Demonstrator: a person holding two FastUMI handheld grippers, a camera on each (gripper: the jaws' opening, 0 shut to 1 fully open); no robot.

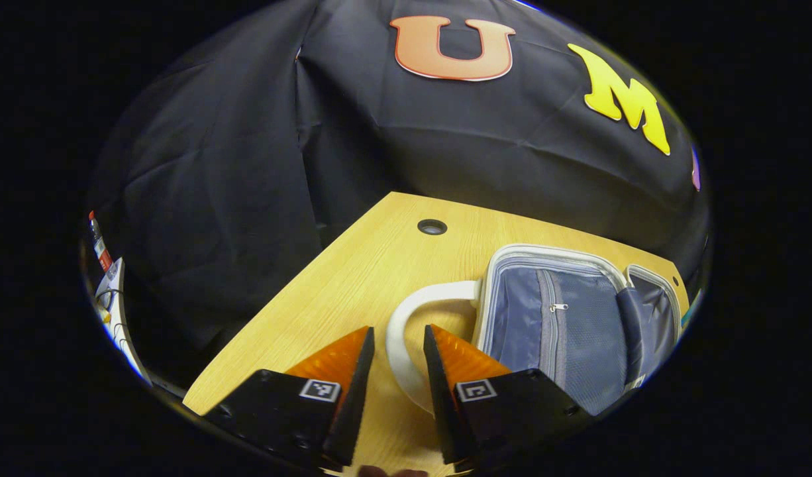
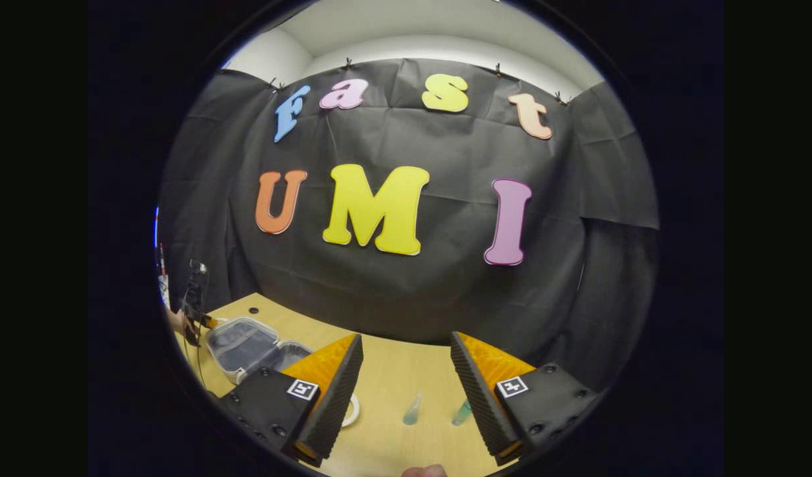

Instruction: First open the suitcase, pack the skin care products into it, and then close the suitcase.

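Wooden tabletop (image 1: pixel 353 278) holds the white hard-shell suitcase (image 1: pixel 565 318) lying open, grey lining up. Left gripper (image 1: pixel 399 358) gapes around its white handle (image 1: pixel 406 331) — a snag risk. Right gripper (image 2: pixel 406 371) hangs open above two small translucent bottles (image 2: pixel 412 409) — easy to topple.

A black cloth wall (image 2: pixel 406 291), creased and hanging in folds, closes the booth behind a light wooden table (image 1: pixel 353 278), and small clips along its top edge hold it up. Above the cloth a pale wall and ceiling (image 2: pixel 439 33) show in the right gripper view, evenly lit. The tabletop has a round cable hole (image 1: pixel 432 227) near its far edge, and past the table's left edge a few cluttered items stand, too small to make out.
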